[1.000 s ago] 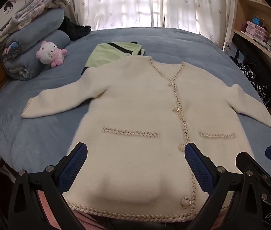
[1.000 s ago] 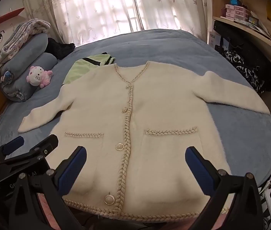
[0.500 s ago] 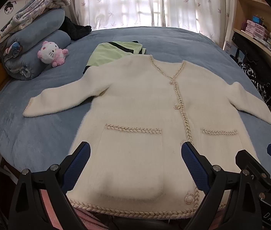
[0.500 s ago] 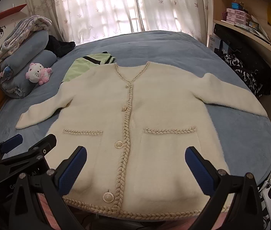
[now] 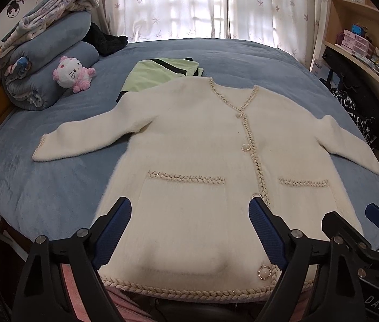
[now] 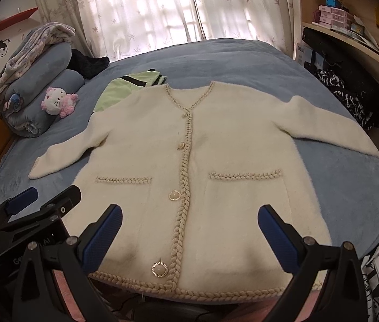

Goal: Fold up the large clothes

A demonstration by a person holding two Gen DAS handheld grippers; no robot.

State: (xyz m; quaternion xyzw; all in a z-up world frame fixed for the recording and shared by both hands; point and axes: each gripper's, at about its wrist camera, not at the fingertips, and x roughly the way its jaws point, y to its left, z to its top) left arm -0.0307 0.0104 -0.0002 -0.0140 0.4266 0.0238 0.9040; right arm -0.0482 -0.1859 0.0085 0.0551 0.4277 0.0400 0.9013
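Both jaws gape empty; cream fuzzy braid-trimmed cardigan [image 5: 203, 161] runs 6-to-12, hem nearest, left gripper [image 5: 189, 230] and right gripper [image 6: 189, 230] level.

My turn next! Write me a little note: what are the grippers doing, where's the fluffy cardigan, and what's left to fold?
Left hand-held gripper: open, holding nothing, near the hem.
Right hand-held gripper: open, holding nothing, near the hem.
Cream cardigan: flat on the blue bed, buttoned, both sleeves spread out, its shoulder overlapping a green garment.
Done: laid out only.
Left: all folding; sleeves in first, probably.
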